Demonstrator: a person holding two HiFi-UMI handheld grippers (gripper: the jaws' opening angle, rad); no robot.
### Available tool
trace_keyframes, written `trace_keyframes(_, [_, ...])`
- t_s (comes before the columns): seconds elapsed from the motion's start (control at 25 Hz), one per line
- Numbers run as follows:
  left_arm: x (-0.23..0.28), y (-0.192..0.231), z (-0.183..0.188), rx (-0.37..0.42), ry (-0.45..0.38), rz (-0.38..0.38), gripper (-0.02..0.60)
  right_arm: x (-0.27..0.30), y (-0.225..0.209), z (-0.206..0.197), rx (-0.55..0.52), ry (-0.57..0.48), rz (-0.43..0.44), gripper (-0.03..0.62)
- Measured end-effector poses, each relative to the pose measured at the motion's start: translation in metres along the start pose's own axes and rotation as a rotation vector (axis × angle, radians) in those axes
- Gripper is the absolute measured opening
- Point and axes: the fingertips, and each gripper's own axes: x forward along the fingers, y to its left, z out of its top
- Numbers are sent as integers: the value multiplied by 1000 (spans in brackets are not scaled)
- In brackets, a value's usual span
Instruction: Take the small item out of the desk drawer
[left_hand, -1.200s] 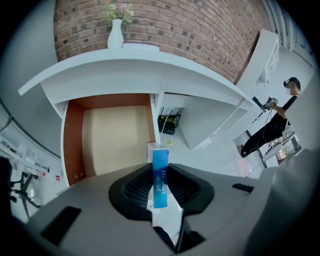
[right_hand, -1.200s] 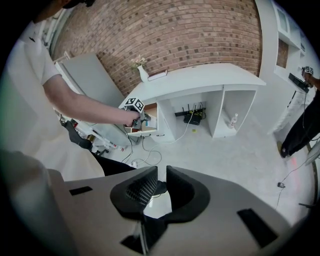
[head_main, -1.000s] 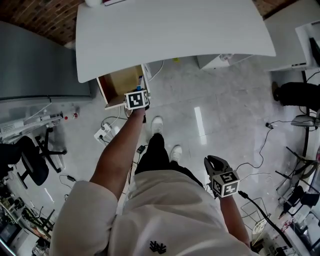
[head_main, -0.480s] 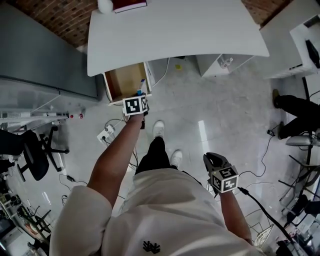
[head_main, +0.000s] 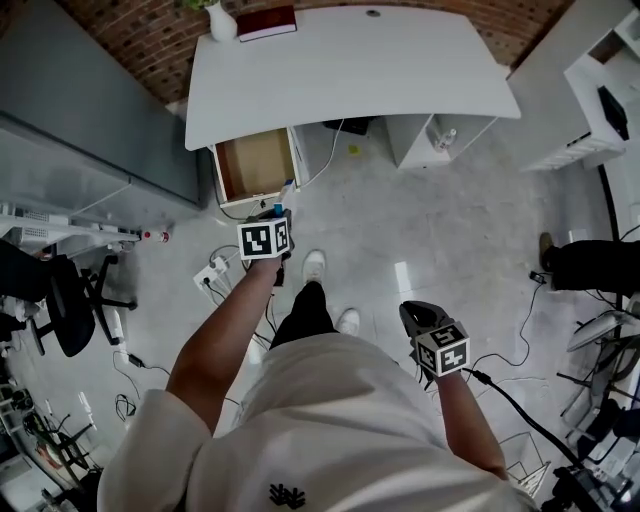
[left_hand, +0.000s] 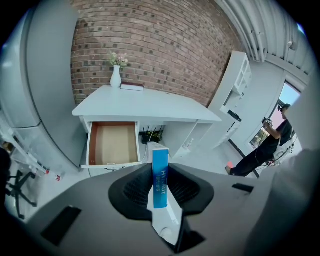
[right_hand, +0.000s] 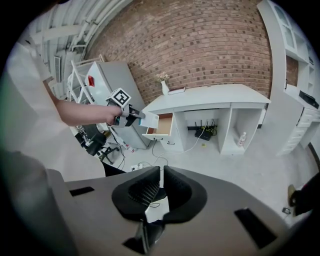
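A small white and blue box (left_hand: 160, 177) stands upright between the jaws of my left gripper (left_hand: 159, 189), which is shut on it. In the head view the left gripper (head_main: 279, 207) hangs over the floor just in front of the open drawer (head_main: 217, 172), with the box (head_main: 286, 187) at its tip. The drawer (left_hand: 113, 143) under the white desk (left_hand: 145, 102) shows a bare brown bottom. My right gripper (right_hand: 161, 187) is shut on nothing; it stays low at the person's right side (head_main: 420, 316).
A vase (left_hand: 115, 75) and a book (left_hand: 132, 86) sit on the desk's back left. On the floor lie a power strip (head_main: 212, 270) and cables. An office chair (head_main: 60, 305) stands left, white shelves (head_main: 590, 110) right. A person (left_hand: 267, 145) stands far right.
The left gripper with the box has drawn back from the drawer toward the person. The whole view has pulled away from the desk. The right gripper has kept its place.
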Motion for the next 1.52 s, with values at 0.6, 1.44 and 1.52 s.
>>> trace_keyframes(0.6, [-79,-52,-38,47,-28,-74,98,-16,33,-17,-62,-39,62,43])
trace_keyframes(1.44, [-123,-70,-74,27,-34,-99,98,-20,42,-23,-119,-49,83,41])
trace_keyframes(1.52, [-124,-70,-74,29,-36,-98,98,-20,42,-22,-120,-53,84,40])
